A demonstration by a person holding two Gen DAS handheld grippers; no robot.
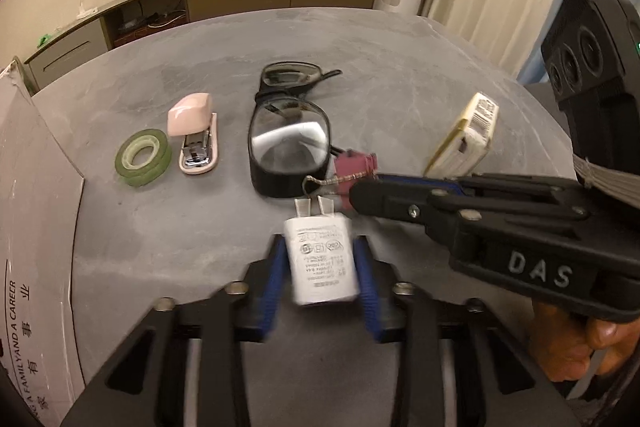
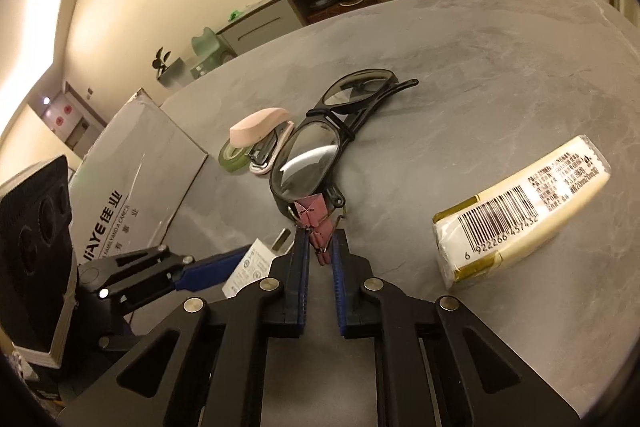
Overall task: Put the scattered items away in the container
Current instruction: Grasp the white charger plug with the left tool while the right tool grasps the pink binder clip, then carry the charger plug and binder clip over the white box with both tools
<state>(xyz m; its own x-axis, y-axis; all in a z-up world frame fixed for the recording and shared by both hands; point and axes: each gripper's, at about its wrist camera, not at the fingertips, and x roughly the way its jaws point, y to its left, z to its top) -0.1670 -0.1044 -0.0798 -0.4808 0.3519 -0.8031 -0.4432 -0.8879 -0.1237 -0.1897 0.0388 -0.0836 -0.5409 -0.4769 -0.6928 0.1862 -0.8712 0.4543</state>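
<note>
Grey stone-patterned desk (image 1: pixel 200 227) is filling both views, with a low cabinet running along the cream wall behind. At the left tongs (image 1: pixel 319 259), a white charger (image 1: pixel 322 259) is being gripped across its flat sides by the blue pads, prongs pointing away from the camera; it appears to be lifted clear of the desk. It is being judged as light, rigid and smooth-shelled, so a firm mid-body pinch is being favoured over a hold near the prongs, where it could pivot. At the right tongs (image 2: pixel 321 247), a pink binder clip (image 2: pixel 318 223) is being pinched between nearly closed fingers; whether it is off the desk cannot be told. It is being judged as small, stiff and springy, with loose wire handles that may swing, so the folded body is being taken as the better hold. Just beyond the clip, black glasses (image 1: pixel 290 143) are lying folded, touching it or nearly so; these are being judged fragile and best taken by the frame, not the lenses. Further left, a pink stapler (image 1: pixel 196 139) and a green tape roll (image 1: pixel 143 158) are lying side by side. To the right, a yellow barcoded pack (image 2: pixel 524 215) is lying apart. At the far left, the box (image 1: pixel 36 207), presumably the container, is being kept within reach.
</note>
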